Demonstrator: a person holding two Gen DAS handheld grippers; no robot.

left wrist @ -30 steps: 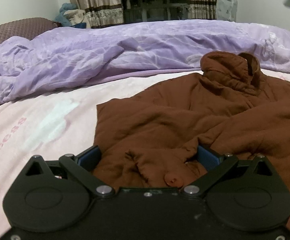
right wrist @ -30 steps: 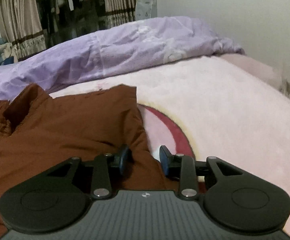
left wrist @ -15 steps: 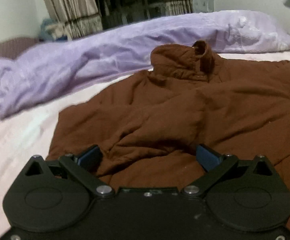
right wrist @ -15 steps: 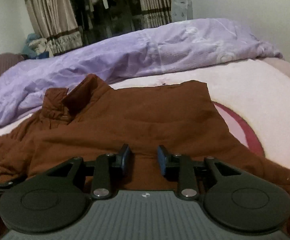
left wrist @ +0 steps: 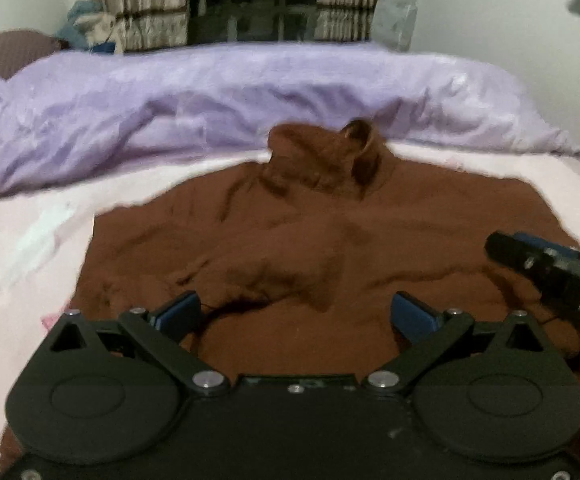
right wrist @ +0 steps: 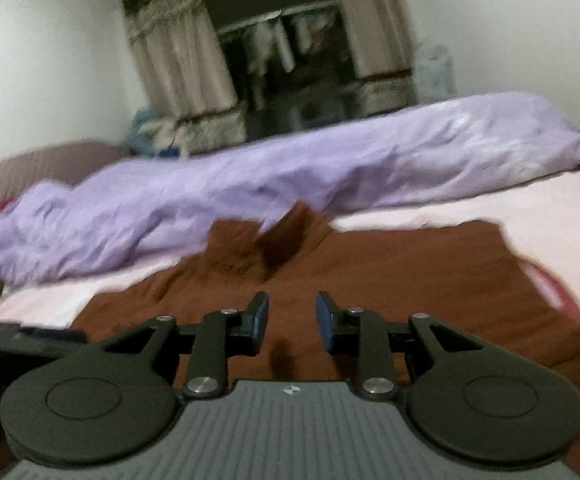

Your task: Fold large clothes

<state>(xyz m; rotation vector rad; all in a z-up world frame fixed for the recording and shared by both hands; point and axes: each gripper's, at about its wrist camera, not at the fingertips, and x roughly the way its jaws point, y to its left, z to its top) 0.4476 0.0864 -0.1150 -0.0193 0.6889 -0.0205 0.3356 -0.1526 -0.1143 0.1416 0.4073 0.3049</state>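
A large brown jacket (left wrist: 329, 240) lies spread on the pink bed sheet (left wrist: 22, 248), its collar (left wrist: 329, 156) bunched up at the far side. My left gripper (left wrist: 295, 314) hovers low over the jacket's near part, jaws wide apart, with cloth lying under them and no pinch visible. My right gripper (right wrist: 291, 314) stands over the jacket (right wrist: 389, 272) with a narrow gap between its blue pads (right wrist: 260, 314) and nothing in that gap. Its fingers reach in at the right edge of the left wrist view as the right gripper (left wrist: 549, 268). The left gripper (right wrist: 30, 336) shows at the left edge of the right wrist view.
A crumpled purple duvet (left wrist: 230, 92) runs across the far side of the bed, just behind the collar. A maroon pillow (right wrist: 38, 168) lies at far left. Curtains (right wrist: 182, 64) and hanging clothes stand beyond. A red pattern (right wrist: 549, 292) shows on the sheet by the jacket's right edge.
Both views have swung so that the jacket is now centred. The right gripper moved left from the jacket's right edge over its middle and now shows in the left wrist view. Jaw gaps look unchanged.
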